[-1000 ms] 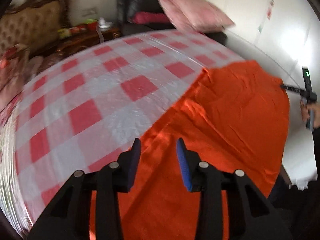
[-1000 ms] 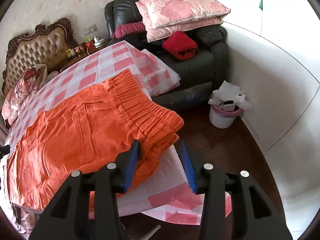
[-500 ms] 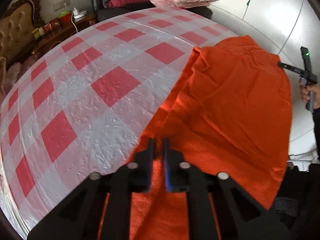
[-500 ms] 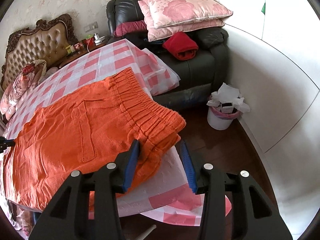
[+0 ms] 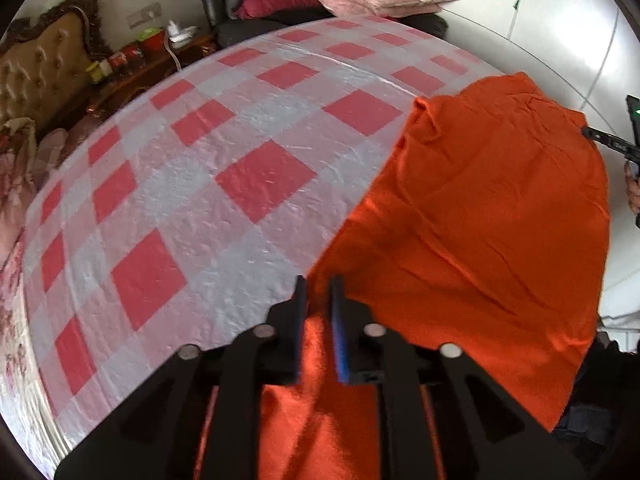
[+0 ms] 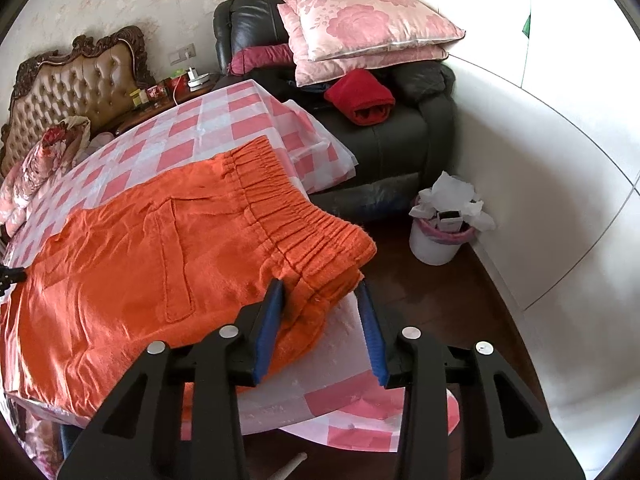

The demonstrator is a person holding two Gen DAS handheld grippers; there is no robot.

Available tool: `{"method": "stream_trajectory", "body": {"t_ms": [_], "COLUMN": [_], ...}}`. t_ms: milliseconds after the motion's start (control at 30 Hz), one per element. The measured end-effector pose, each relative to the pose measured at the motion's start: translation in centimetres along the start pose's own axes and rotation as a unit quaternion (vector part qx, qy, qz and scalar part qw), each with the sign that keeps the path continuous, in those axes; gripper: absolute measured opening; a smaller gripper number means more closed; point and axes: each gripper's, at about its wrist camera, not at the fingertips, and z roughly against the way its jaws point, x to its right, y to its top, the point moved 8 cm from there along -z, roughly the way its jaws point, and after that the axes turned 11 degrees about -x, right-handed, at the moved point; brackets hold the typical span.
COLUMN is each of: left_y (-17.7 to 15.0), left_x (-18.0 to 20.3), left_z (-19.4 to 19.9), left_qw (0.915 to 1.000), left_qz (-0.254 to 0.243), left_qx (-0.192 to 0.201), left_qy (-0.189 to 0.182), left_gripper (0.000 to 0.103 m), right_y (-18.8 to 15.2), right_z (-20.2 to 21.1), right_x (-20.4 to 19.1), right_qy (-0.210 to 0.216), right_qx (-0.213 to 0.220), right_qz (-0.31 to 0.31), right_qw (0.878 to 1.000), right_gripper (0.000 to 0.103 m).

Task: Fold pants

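Left tongs (image 5: 318, 292) stand at the leg end of the orange pants (image 6: 160, 256), jaws narrowly apart and just reopening, cloth between them but not pinched. Right tongs (image 6: 320, 300) hang released over the waistband corner (one pad against the cloth, the other clear of it). Pants lie flat along the near edge of the checked table (image 5: 180, 184), waistband at its corner.
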Motion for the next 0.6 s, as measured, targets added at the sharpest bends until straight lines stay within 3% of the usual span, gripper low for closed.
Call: {"method": "stream_trajectory", "body": {"t_ms": [100,200,300,367,433,467,567,600], "left_y": [-0.4,-1.3,-4.1,-7.0,-10.7,-12.5,-19.3,-21.7], "left_x": [-0.8,-2.0,-1.7,-1.1,-1.0,-1.0,-1.4,-1.3], "left_z": [0.9,3.0,6.1,8.2,10.1,10.8,12.9,13.3], "left_qw": [0.9996,0.9963,0.9879,0.9783,0.9613,0.9514,0.9099,0.8955], "left_qz": [0.013,0.057,0.103,0.137,0.197,0.229,0.327,0.352], "left_qx": [0.014,0.045,0.094,0.129,0.167,0.184,0.231,0.240], "left_qy": [0.020,0.046,0.068,0.086,0.096,0.092,0.109,0.128], "left_gripper": [0.035,0.039,0.056,0.060,0.062,0.065,0.067,0.068], "right_y": [0.2,0.1,0.3,0.3,0.4,0.4,0.6,0.6], "right_z": [0.1,0.3,0.3,0.3,0.3,0.4,1.0,1.3], "right_x": [0.1,-0.2,-0.1,-0.2,-0.1,-0.1,1.1,1.7], "right_qy": [-0.013,-0.038,-0.052,-0.054,-0.056,-0.057,-0.072,-0.067], "right_qx": [0.003,0.013,0.024,0.024,0.024,0.025,0.034,0.037], "right_qz": [0.004,0.017,0.025,0.024,0.024,0.022,0.004,-0.005], "right_qw": [1.000,0.999,0.998,0.998,0.998,0.998,0.997,0.997], "right_gripper": [0.040,0.043,0.043,0.043,0.048,0.056,0.077,0.077]}}
